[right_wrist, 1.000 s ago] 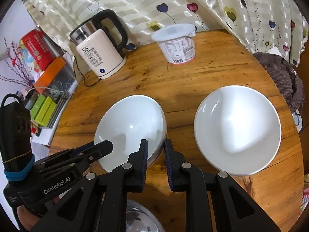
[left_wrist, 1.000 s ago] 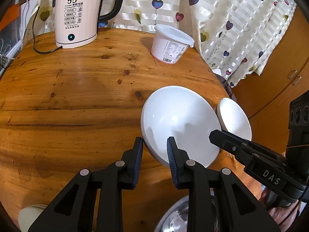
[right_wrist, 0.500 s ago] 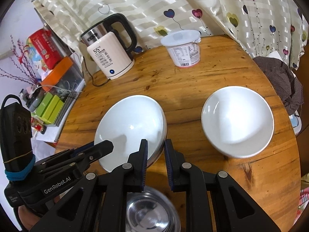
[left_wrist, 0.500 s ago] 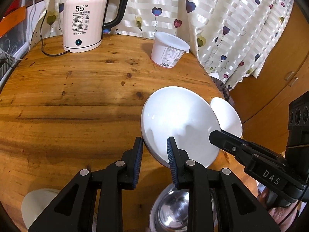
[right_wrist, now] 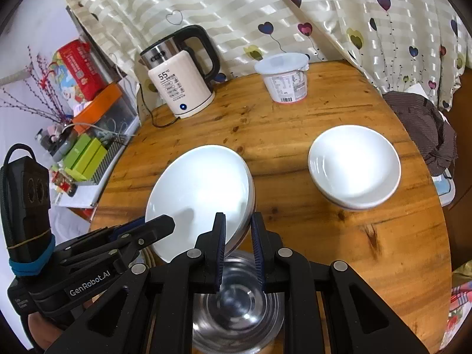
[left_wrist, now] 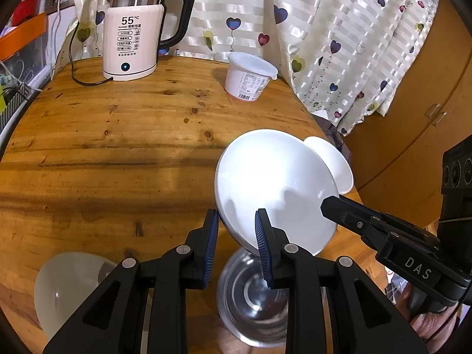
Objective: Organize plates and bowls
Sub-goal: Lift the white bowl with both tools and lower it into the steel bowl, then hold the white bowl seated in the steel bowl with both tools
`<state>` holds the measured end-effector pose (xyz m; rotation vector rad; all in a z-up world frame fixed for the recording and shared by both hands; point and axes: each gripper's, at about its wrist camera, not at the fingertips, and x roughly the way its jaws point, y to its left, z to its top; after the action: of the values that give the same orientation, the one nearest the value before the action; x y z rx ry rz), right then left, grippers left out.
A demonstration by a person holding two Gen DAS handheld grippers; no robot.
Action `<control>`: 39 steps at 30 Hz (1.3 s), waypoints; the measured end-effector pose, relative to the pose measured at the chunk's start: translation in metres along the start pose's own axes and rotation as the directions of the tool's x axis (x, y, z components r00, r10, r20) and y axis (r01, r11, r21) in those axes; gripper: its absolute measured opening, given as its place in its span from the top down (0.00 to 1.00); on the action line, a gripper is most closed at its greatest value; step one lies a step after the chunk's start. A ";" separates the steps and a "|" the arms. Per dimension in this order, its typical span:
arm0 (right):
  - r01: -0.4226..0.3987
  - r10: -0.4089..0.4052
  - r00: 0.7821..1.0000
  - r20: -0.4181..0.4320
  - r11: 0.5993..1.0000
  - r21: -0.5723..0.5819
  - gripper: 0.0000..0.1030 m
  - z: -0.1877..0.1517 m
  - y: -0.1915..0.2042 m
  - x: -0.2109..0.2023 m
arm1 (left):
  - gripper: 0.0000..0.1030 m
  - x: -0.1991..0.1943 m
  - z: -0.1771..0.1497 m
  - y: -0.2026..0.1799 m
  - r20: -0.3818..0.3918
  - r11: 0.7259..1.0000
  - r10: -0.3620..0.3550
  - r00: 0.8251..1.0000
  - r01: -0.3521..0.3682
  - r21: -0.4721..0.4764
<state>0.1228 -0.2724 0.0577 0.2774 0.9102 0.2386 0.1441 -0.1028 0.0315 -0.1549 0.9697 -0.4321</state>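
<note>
A large white bowl [left_wrist: 274, 183] hangs tilted above the round wooden table [left_wrist: 118, 147], held by its rim from two sides. My left gripper [left_wrist: 236, 236] is shut on its near left rim. My right gripper [right_wrist: 238, 236] is shut on the near right rim of the same white bowl [right_wrist: 200, 188]. Right under both grippers a steel bowl [right_wrist: 236, 306] sits on the table, also showing in the left wrist view as the steel bowl [left_wrist: 253, 289]. A second white bowl [right_wrist: 354, 165], seemingly stacked on another, rests on the right side of the table.
A pale frosted bowl [left_wrist: 67, 289] lies at the near left edge. At the back stand an electric kettle [left_wrist: 132, 35] with its cord and a lidded white tub [left_wrist: 249, 78]. A heart-patterned curtain [right_wrist: 295, 6] hangs behind. Boxes and clutter [right_wrist: 85, 153] crowd a shelf to the left.
Both grippers have risen and drawn back toward the near edge with the white bowl still in them. The steel bowl and the frosted bowl have come into view below.
</note>
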 end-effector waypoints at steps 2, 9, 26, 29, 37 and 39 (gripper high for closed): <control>0.000 0.000 1.000 -0.001 1.000 -0.001 0.83 -0.005 0.001 -0.004 | 0.74 -0.002 -0.003 -0.002 0.000 1.000 0.001 1.000 -0.001 0.003; -0.004 0.004 1.000 -0.006 1.000 0.008 0.83 -0.024 0.000 -0.016 | 0.74 -0.011 -0.024 -0.010 -0.013 1.000 0.010 1.000 -0.009 0.014; -0.005 0.009 0.997 -0.077 0.999 0.048 0.83 -0.063 -0.014 -0.018 | 0.74 -0.008 -0.059 -0.020 -0.086 1.000 0.024 0.996 -0.022 0.014; -0.002 0.007 0.996 -0.092 0.999 0.053 0.83 -0.068 -0.015 -0.017 | 0.74 -0.007 -0.063 -0.021 -0.096 1.000 0.025 0.995 -0.024 0.016; 0.005 0.001 0.993 -0.117 0.999 0.054 0.83 -0.072 -0.017 -0.014 | 0.74 0.001 -0.071 -0.017 -0.134 1.000 0.020 0.991 -0.020 0.002; 0.009 -0.002 0.992 -0.124 0.999 0.054 0.83 -0.073 -0.017 -0.012 | 0.74 0.001 -0.072 -0.018 -0.139 1.000 0.018 0.990 -0.018 0.001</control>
<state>0.0587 -0.2829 0.0187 0.3129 1.0416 0.2283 0.0800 -0.1147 -0.0044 -0.1169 1.1070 -0.4301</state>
